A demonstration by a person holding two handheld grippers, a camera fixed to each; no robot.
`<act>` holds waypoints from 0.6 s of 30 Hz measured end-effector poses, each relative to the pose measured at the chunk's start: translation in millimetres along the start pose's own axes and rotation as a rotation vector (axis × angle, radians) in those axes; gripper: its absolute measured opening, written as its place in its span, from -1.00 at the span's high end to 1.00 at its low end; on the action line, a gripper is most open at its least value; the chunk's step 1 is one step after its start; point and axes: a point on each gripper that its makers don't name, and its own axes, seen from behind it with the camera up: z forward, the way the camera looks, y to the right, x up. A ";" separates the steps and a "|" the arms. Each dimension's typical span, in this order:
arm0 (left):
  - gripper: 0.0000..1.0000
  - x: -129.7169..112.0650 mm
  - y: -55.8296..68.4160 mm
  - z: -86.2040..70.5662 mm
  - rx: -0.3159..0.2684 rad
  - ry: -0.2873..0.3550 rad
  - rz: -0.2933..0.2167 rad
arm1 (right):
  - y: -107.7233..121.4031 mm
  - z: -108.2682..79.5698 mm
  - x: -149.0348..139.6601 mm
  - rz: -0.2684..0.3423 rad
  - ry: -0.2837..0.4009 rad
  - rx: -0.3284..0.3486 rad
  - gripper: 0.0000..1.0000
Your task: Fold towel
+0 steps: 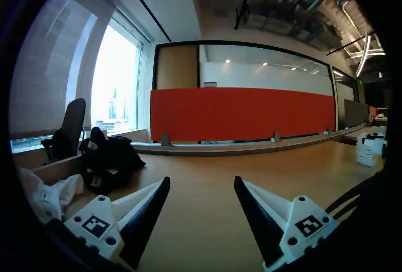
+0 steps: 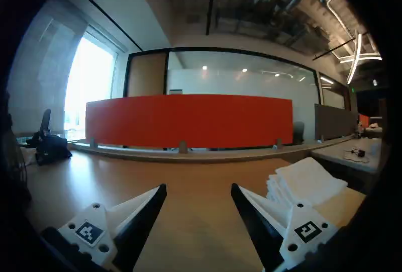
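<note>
Folded white towels (image 2: 307,180) are seen stacked on the light wooden tabletop (image 2: 151,171) just right of the right gripper (image 2: 198,186), whose fingers are spread around nothing, as are the left gripper's (image 1: 201,179) near a black fabric bag (image 1: 108,159).

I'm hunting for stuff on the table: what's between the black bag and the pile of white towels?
In the left gripper view, only bare wooden table lies between black bag and towel pile.

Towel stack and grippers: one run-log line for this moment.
left gripper: jaws open, empty | right gripper: jaws open, empty | folded towels: stacked on desk beside right gripper | loose white cloth: near left gripper
</note>
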 end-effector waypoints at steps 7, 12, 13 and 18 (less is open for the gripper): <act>-0.88 1.1 -0.4 -0.5 0.000 0.000 0.000 | 0.0 0.2 0.1 0.000 0.000 0.000 -0.99; -0.88 0.8 -1.6 -0.4 0.000 -0.001 0.000 | -0.1 -0.2 0.2 0.000 0.000 0.000 -0.99; -0.88 0.7 -1.7 -0.5 -0.001 -0.001 0.000 | -0.1 -0.2 0.2 0.000 0.000 0.000 -0.99; -0.88 1.5 -1.7 -1.1 -0.001 -0.002 -0.001 | 0.1 0.3 0.1 0.000 0.000 0.000 -0.99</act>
